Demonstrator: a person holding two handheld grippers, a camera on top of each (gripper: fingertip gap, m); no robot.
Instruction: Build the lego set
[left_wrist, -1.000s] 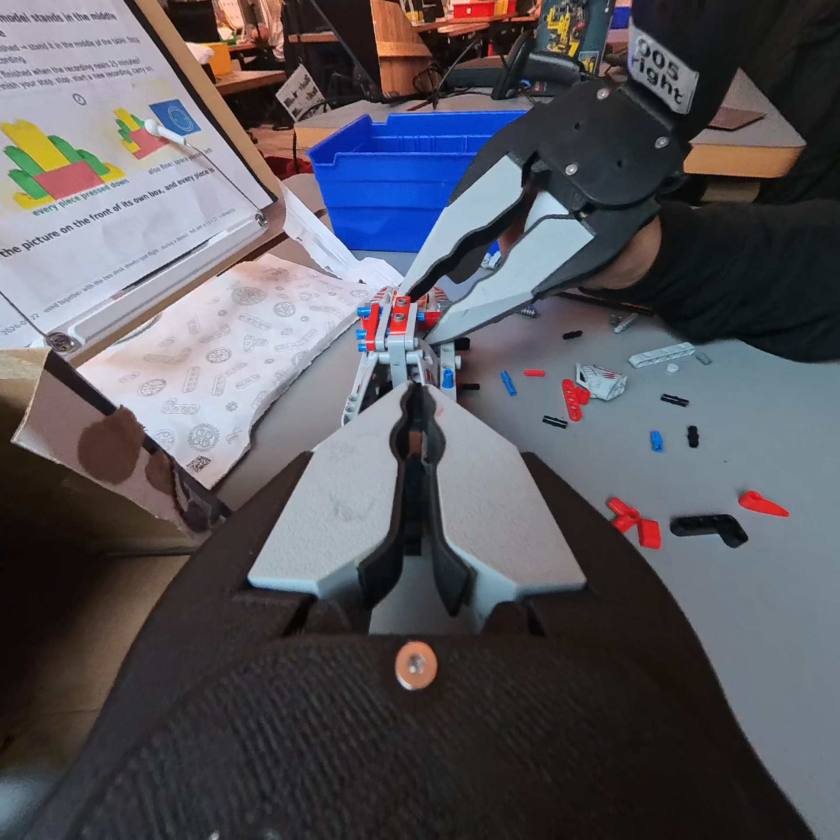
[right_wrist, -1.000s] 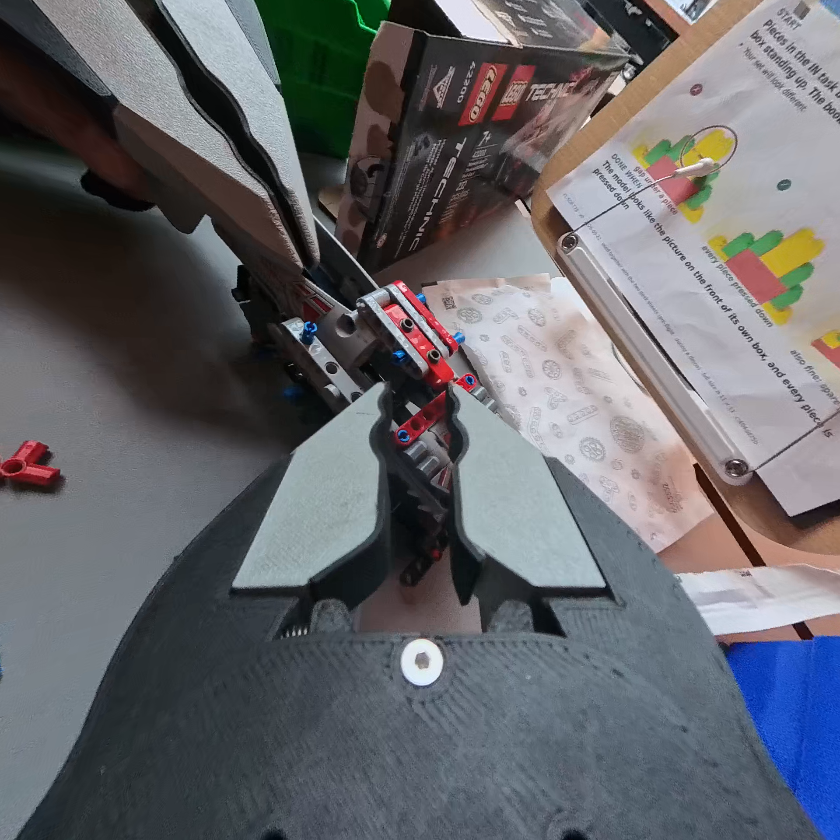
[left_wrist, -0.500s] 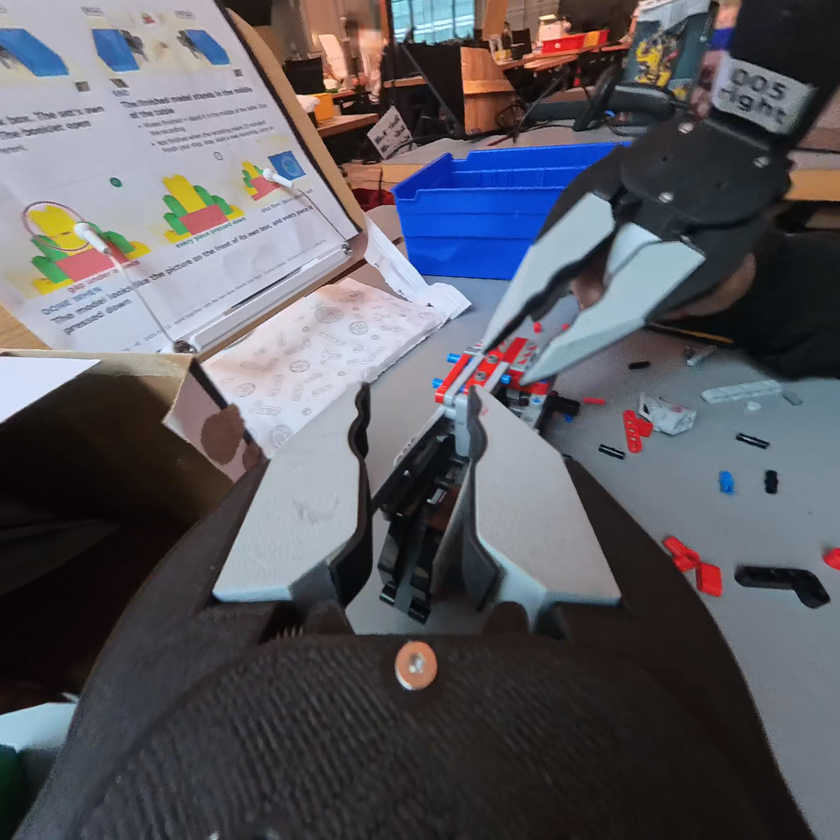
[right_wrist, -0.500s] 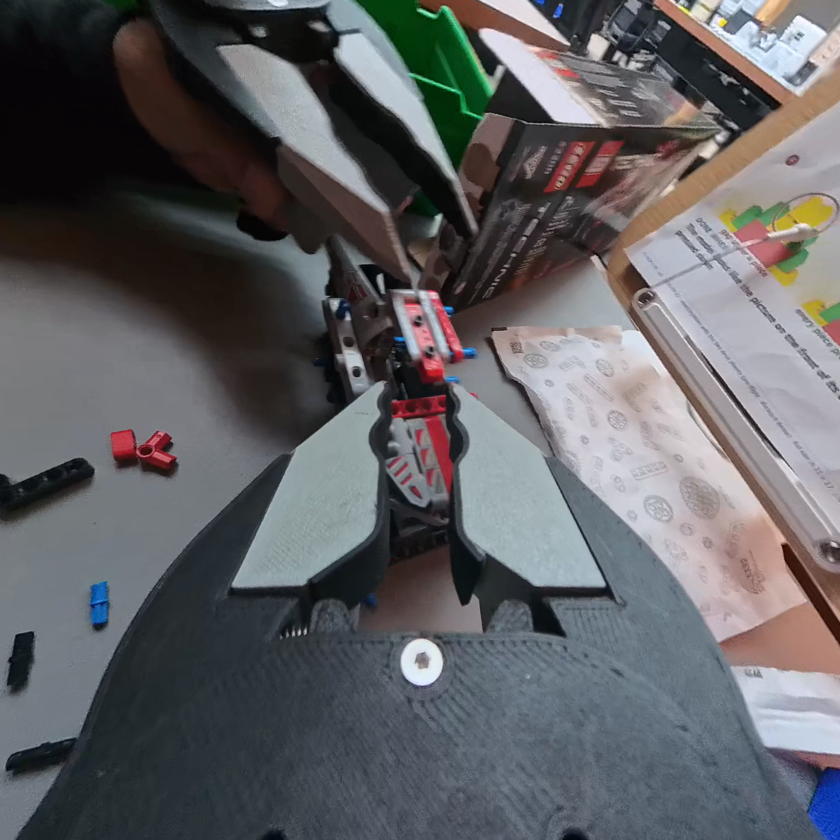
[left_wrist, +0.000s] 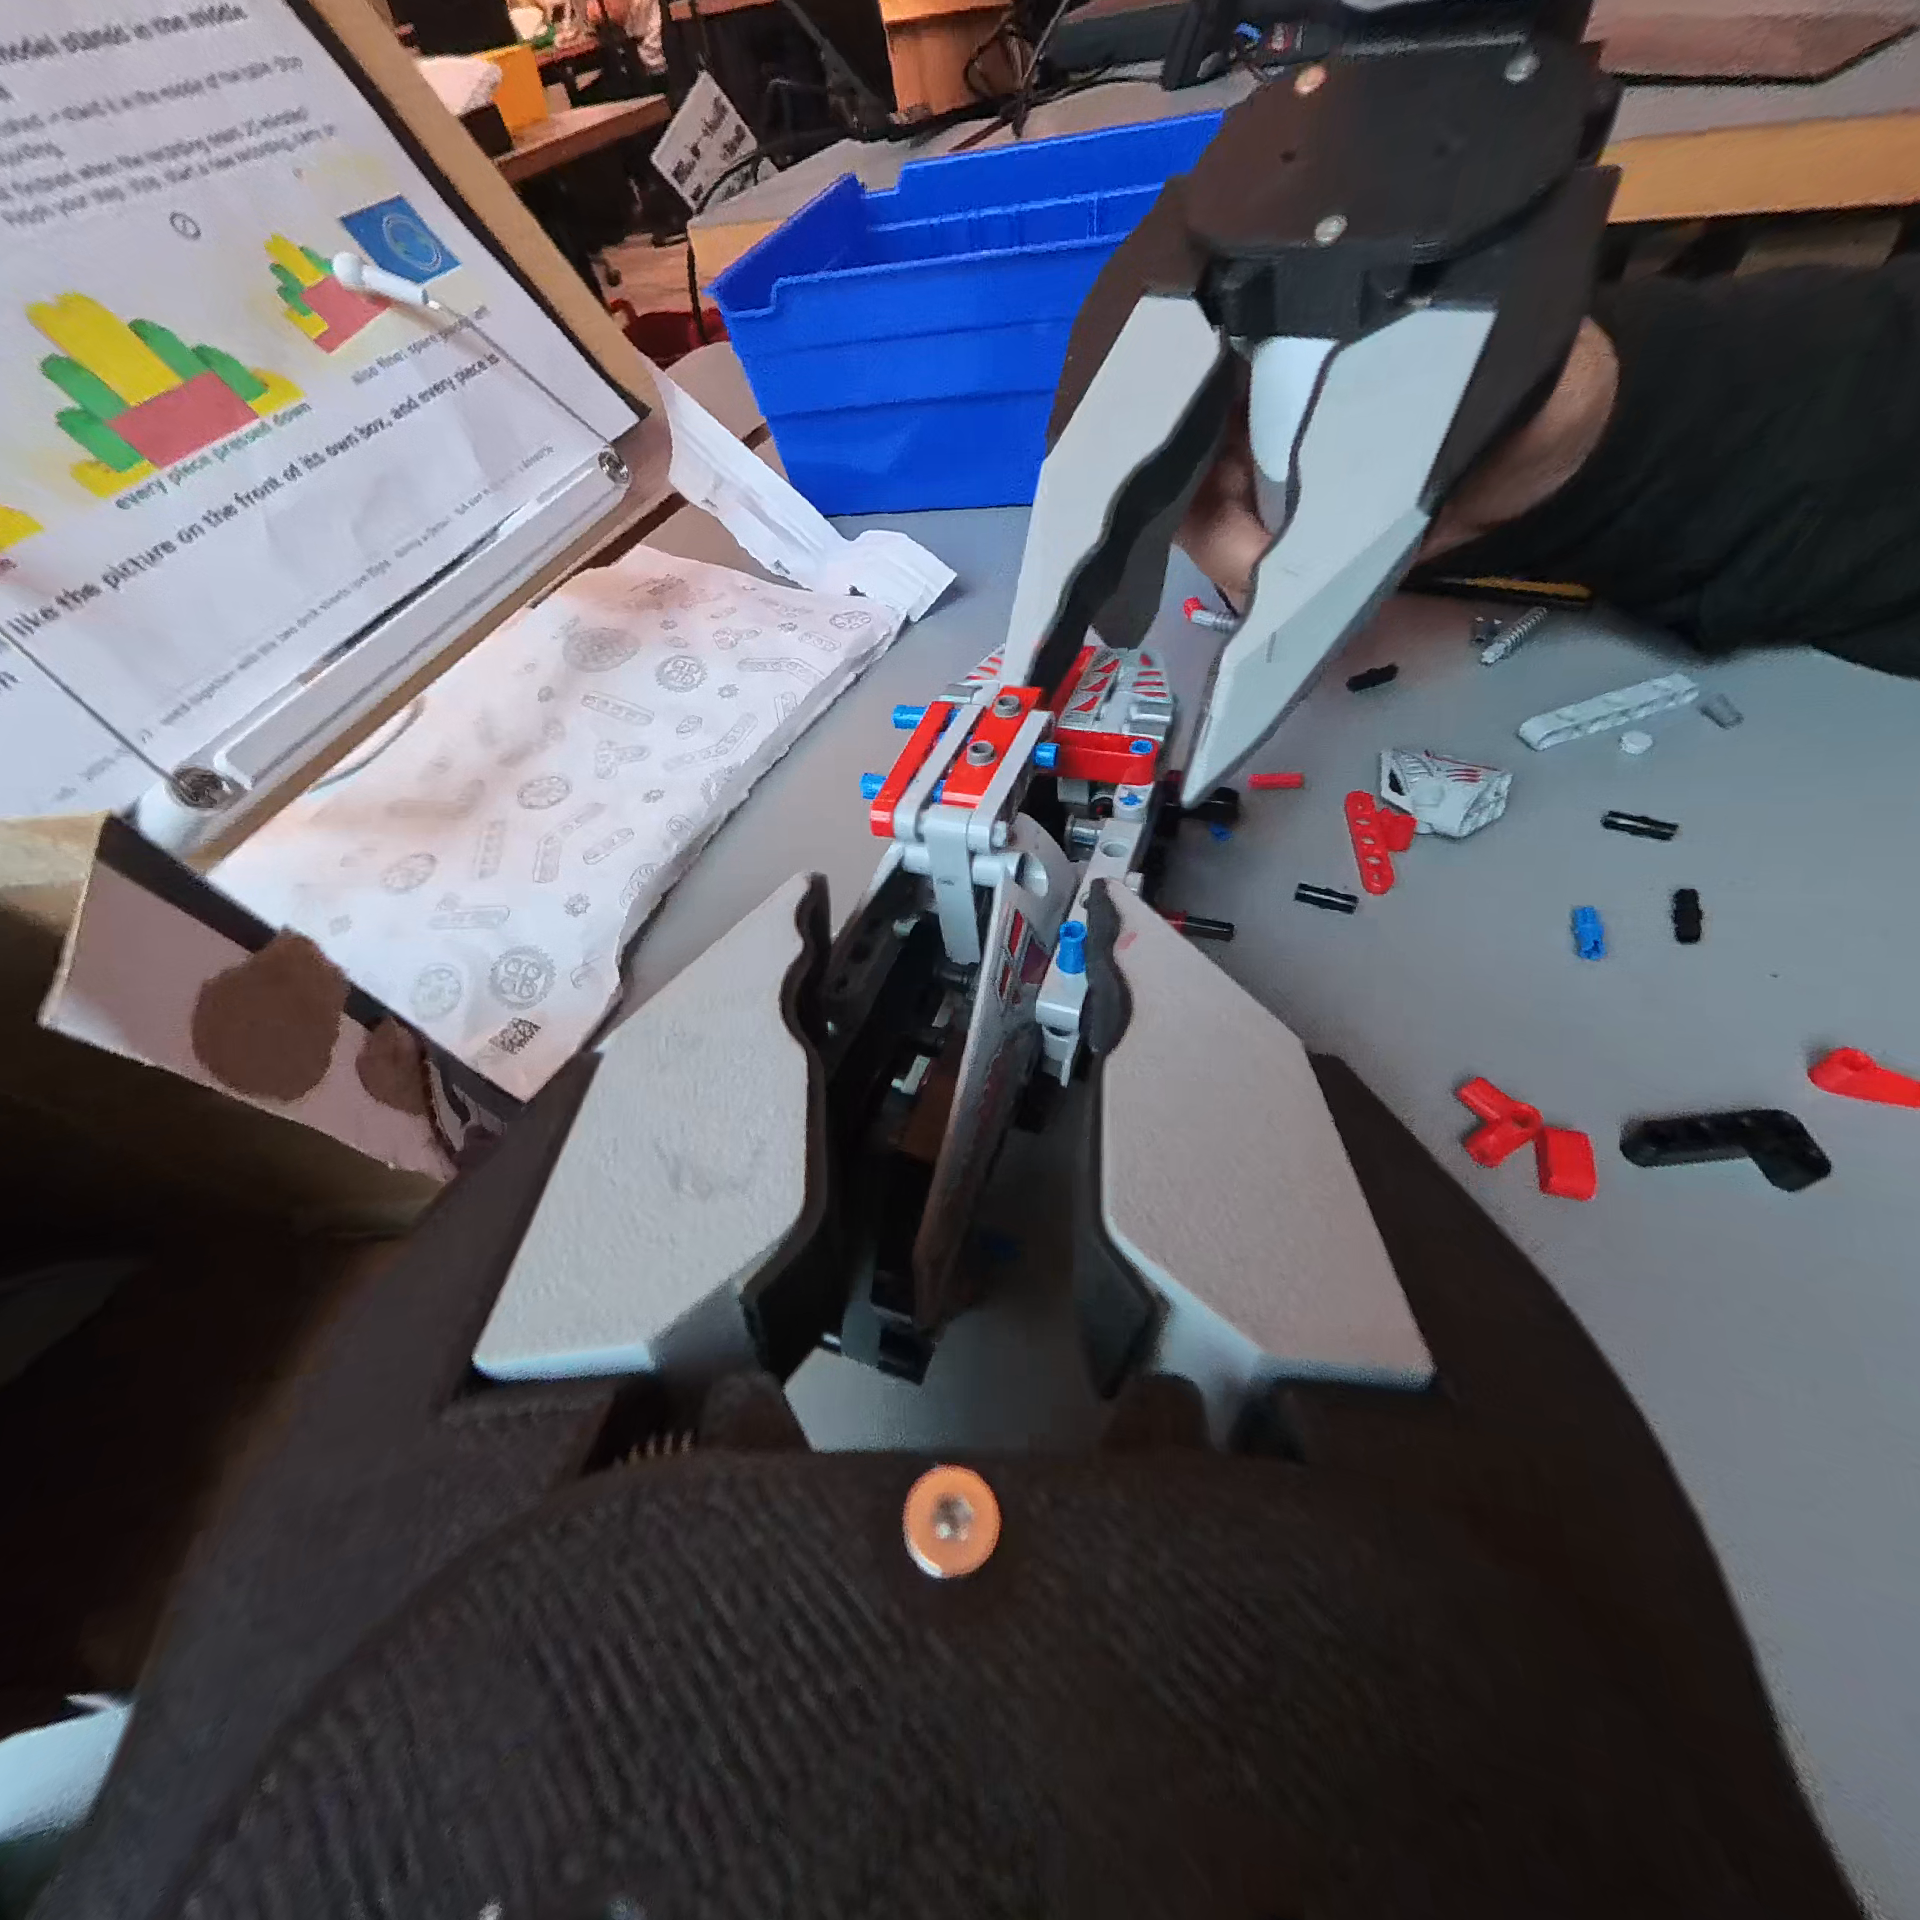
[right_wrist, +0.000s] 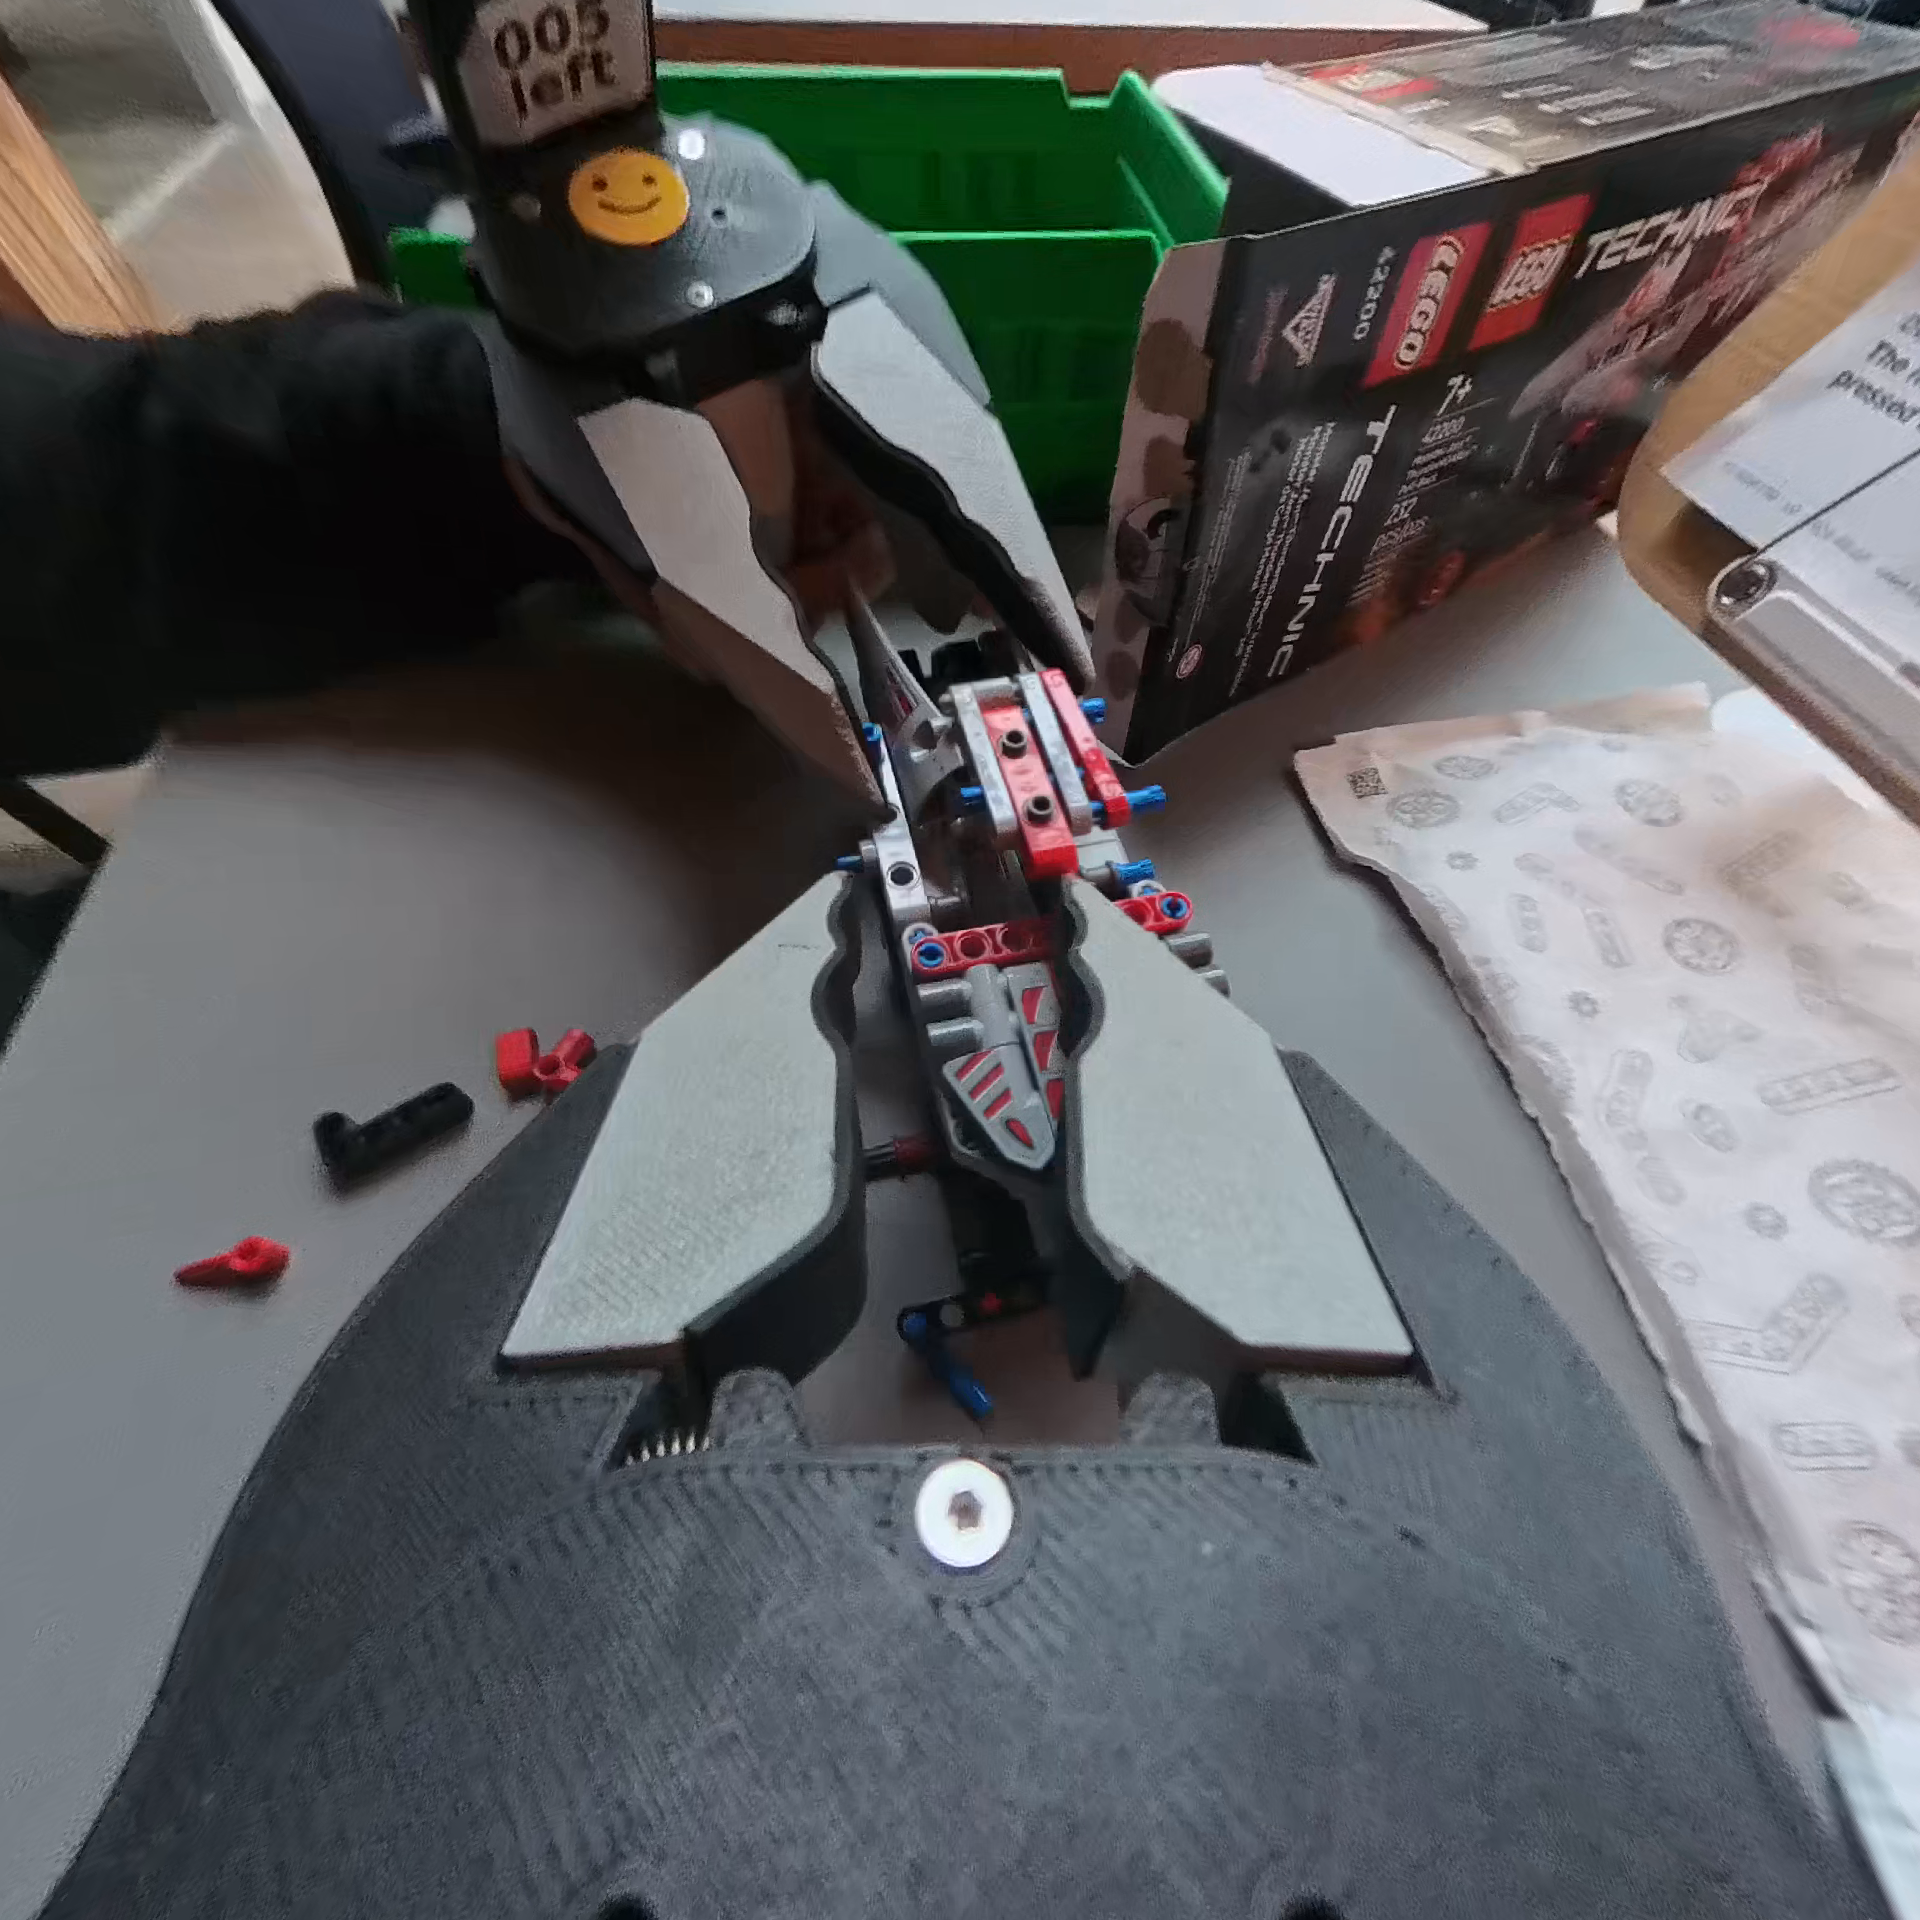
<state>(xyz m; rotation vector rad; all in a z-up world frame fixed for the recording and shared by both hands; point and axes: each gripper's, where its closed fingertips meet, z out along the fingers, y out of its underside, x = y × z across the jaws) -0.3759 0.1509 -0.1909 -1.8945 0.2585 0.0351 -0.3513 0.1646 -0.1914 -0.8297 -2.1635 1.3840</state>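
Note:
A half-built red, grey and black lego model lies on the grey table between both grippers. My left gripper has its jaws wide around the model's rear end, with both pads against its sides. My right gripper is shut on the pointed, red-striped nose end of the model. The right gripper also shows in the left wrist view, coming down from above. The left gripper shows in the right wrist view, opposite mine. The model's underside is hidden.
Loose pieces lie to one side: a black L beam, red connectors and small pins. A printed paper bag, an instruction board and the set's box flank the model. A blue bin and a green bin stand behind. Both grippers' tips are close together, under 4 cm apart.
My left gripper let go of a thin grey beam, opened and closed again wider around the model's rear. The right gripper kept its hold and moved to the nose. The model turned lengthwise between them.

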